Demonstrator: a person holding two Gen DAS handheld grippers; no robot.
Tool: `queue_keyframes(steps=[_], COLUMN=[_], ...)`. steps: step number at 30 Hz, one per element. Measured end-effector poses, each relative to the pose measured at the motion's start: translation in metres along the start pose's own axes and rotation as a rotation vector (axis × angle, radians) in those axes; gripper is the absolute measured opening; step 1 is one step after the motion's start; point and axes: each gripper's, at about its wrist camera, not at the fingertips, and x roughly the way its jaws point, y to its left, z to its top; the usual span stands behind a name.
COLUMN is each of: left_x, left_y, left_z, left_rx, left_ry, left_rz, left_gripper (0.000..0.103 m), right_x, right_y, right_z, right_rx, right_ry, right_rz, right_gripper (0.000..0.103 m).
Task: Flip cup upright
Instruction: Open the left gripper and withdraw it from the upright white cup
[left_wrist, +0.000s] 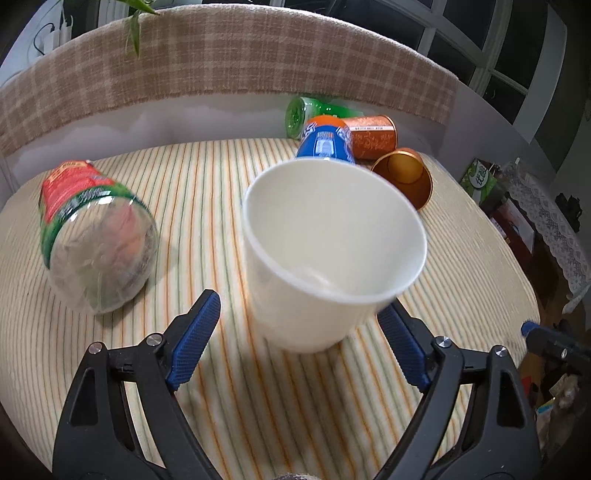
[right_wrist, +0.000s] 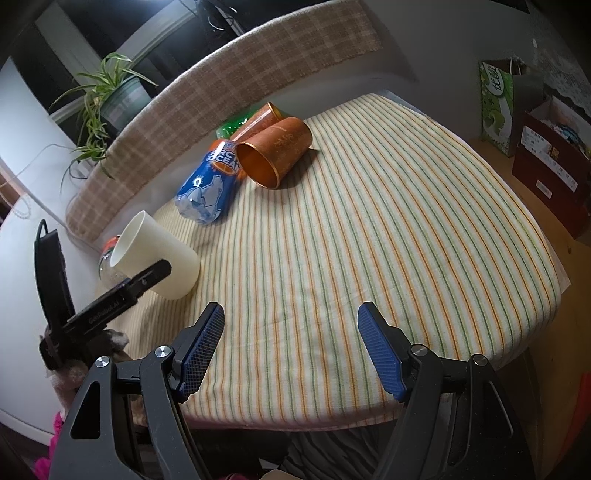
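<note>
A white paper cup (left_wrist: 325, 266) stands tilted on the striped tablecloth (left_wrist: 229, 398), mouth up and leaning toward my left gripper; its edges are blurred. My left gripper (left_wrist: 299, 332) is open, its blue fingers on either side of the cup's base with a gap at the left pad. In the right wrist view the cup (right_wrist: 159, 254) leans to the left, with a left gripper finger (right_wrist: 147, 277) across its side. My right gripper (right_wrist: 291, 332) is open and empty above the table's near edge.
A clear bottle with a red and green label (left_wrist: 92, 236) lies to the cup's left. Behind the cup lie a blue bottle (left_wrist: 325, 142), a green bottle (left_wrist: 306, 112), an orange tin (left_wrist: 373, 134) and an orange metal cup (left_wrist: 404, 175). A checked cushion (left_wrist: 221, 62) borders the table's far side.
</note>
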Motion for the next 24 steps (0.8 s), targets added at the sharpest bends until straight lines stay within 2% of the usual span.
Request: queue_keyframes(steps=[9,14,17,20,24], left_x=[-0.033,-0.076,-0.100,-0.124,-0.146], left_y=[0.025,0.036,0.035,0.028,0.021], left_z=[-0.022,-0.022,-0.020,-0.017,-0.015], left_rx=[-0.045,-0.104,-0.106,-0.091,-0.071], left_ry=[-0.040,-0.178,-0.270,-0.363,-0.450], left_rz=[0.039,0.075,0.109,0.147,0.174], left_gripper=[0.089,0.089,0.089,0.089,0.100], right_x=[-0.009,-0.019,-0.025,-0.031,-0.036], right_y=[0.036,0.062,0.077,0.091,0.104], right_z=[0.006,0.009,0.010,0.010,0.008], right_rx=[-0.129,-0.228,-0.276,-0.318,-0.368], right_ry=[-0.094,-0.191,-0.251,-0.322,-0.383], right_rz=[-0.009,-0.022,-0.026,-0.029,-0.044], right_gripper=[0.075,0.075,0.075,0.081,0.081])
